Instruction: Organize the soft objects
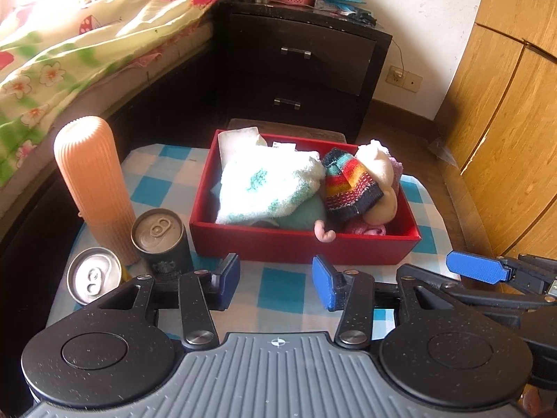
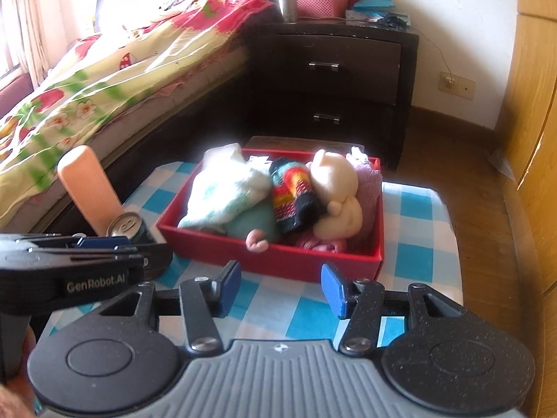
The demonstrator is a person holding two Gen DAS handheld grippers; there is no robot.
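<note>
Box: red box (image 1: 303, 244) packed with soft toys and socks, straight ahead of both tongs.
Left tongs (image 1: 276, 283): apart, empty.
Right tongs (image 2: 281, 287): apart, empty, seemingly no nearer.

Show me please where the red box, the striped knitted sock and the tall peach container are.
red box (image 1: 299, 245): left wrist view, on its near front wall.
striped knitted sock (image 1: 348, 188): left wrist view, on its rainbow-striped middle.
tall peach container (image 1: 92, 184): left wrist view, on its ribbed side.
</note>
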